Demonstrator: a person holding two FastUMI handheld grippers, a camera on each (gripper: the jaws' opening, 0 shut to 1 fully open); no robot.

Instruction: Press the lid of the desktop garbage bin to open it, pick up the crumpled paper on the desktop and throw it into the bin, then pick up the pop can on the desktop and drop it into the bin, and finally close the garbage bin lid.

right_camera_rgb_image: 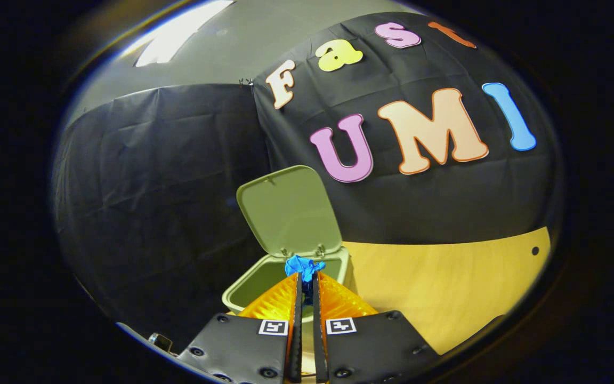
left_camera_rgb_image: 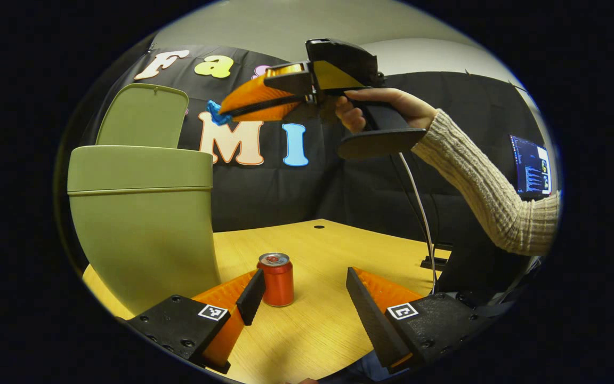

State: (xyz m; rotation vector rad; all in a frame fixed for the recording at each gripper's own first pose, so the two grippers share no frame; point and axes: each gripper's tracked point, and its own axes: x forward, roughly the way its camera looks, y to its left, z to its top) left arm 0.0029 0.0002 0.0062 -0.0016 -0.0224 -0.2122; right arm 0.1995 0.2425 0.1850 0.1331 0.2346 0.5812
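**Fingers wide below, paper pinched above the bin**

Spread wide at the bottom of the left gripper view, left gripper (left_camera_rgb_image: pixel 301 298), low over the wooden desktop (left_camera_rgb_image: pixel 317 325), nothing between the fingers. Just past the left finger, pop can (left_camera_rgb_image: pixel 275 279), upright on the desktop, red with a silver top, near the foot of the bin. Green garbage bin (left_camera_rgb_image: pixel 144 224) at left, lid (left_camera_rgb_image: pixel 142 114) swung up and standing open behind the rim. Higher up, right gripper (left_camera_rgb_image: pixel 219 113), held by a hand (left_camera_rgb_image: pixel 381 106) in a ribbed sleeve (left_camera_rgb_image: pixel 493 197), pointing toward the bin. Pressed together in the right gripper view, right gripper (right_camera_rgb_image: pixel 305 282) pinching blue crumpled paper (right_camera_rgb_image: pixel 301 265) at the tips. Directly beyond, the open bin mouth (right_camera_rgb_image: pixel 264 280) and raised lid (right_camera_rgb_image: pixel 291 210); paper in the air just above the rim.
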